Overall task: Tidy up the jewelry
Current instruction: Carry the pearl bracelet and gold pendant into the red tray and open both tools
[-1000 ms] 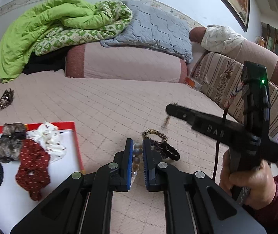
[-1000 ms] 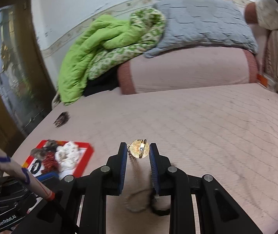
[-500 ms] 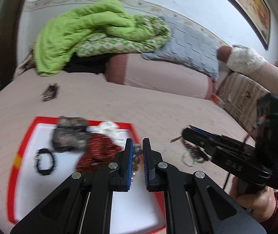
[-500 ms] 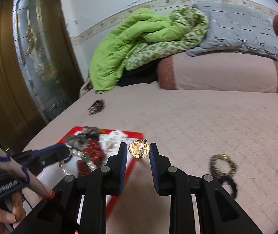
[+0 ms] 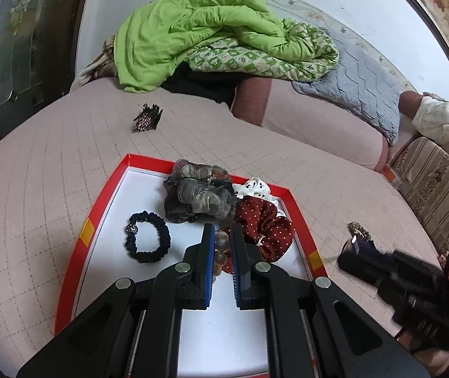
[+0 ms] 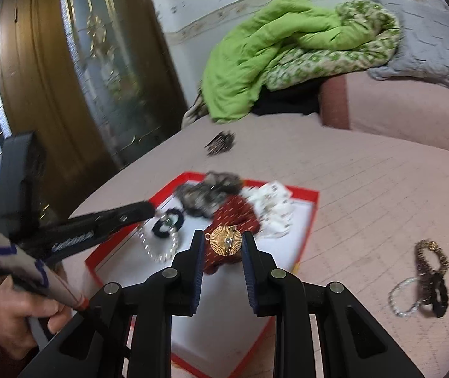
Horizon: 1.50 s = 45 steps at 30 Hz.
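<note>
A red-rimmed white tray (image 5: 101,208) lies on the pink bed and also shows in the right wrist view (image 6: 314,208). It holds a black hair tie (image 5: 147,241), a grey-brown scrunchie (image 5: 199,195), a red dotted scrunchie (image 5: 265,223) and a white dotted one (image 5: 256,187). My left gripper (image 5: 223,239) is shut on a pearl bead bracelet (image 5: 221,245) above the tray; the strand hangs from it in the right wrist view (image 6: 161,245). My right gripper (image 6: 223,242) is shut on a round gold brooch (image 6: 225,242) above the tray's near side.
A dark hair claw (image 5: 147,118) lies on the bed beyond the tray. A gold bracelet, a black tie and a clear bead ring (image 6: 426,277) lie on the bed right of the tray. Green quilts and pillows (image 5: 212,34) pile up at the back. A wooden door (image 6: 51,78) stands left.
Both grippers have swung left from the loose pile on the bed to over the tray, each still holding its piece. The tray now sits straight ahead in both views.
</note>
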{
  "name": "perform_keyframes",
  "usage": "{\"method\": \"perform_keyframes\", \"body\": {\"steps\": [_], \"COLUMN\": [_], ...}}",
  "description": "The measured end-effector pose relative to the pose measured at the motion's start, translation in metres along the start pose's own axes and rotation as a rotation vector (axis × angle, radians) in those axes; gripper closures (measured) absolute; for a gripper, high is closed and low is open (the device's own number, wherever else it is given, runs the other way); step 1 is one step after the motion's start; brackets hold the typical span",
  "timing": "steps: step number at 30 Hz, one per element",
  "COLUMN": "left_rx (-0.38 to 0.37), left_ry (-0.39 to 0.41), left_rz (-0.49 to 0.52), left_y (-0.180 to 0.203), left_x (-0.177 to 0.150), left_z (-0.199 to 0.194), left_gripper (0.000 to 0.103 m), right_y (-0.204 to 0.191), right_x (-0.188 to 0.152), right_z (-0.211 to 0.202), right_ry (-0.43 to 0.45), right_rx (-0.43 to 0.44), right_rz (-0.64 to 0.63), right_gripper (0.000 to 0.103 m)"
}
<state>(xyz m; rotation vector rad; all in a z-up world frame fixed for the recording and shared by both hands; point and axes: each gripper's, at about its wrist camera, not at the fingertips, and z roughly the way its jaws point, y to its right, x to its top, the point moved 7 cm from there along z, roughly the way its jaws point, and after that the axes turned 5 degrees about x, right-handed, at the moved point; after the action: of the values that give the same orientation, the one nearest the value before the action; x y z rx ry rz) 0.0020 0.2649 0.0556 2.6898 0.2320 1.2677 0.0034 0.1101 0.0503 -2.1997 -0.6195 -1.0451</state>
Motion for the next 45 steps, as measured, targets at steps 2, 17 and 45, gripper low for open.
{"method": "perform_keyframes", "body": {"steps": [2,17,45], "left_rx": [-0.001,0.083,0.176], "left_ry": [-0.010,-0.093,-0.153], "left_rz": [0.002,-0.020,-0.033], "left_y": [0.002,-0.006,-0.019], "left_x": [-0.002,-0.012,-0.019], "left_z": [0.004,0.035,0.056], "left_gripper": [0.094,0.094,0.094], "right_y": [-0.004,0.014,0.042], "right_x": [-0.007,-0.020,-0.021], "right_z": [0.006,0.045,0.058], "right_ry": [-0.025,-0.131,-0.173], "right_rx": [0.010,-0.033,-0.086], "right_rz": [-0.008,0.012,0.084], "right_gripper": [0.078,0.078,0.077]}}
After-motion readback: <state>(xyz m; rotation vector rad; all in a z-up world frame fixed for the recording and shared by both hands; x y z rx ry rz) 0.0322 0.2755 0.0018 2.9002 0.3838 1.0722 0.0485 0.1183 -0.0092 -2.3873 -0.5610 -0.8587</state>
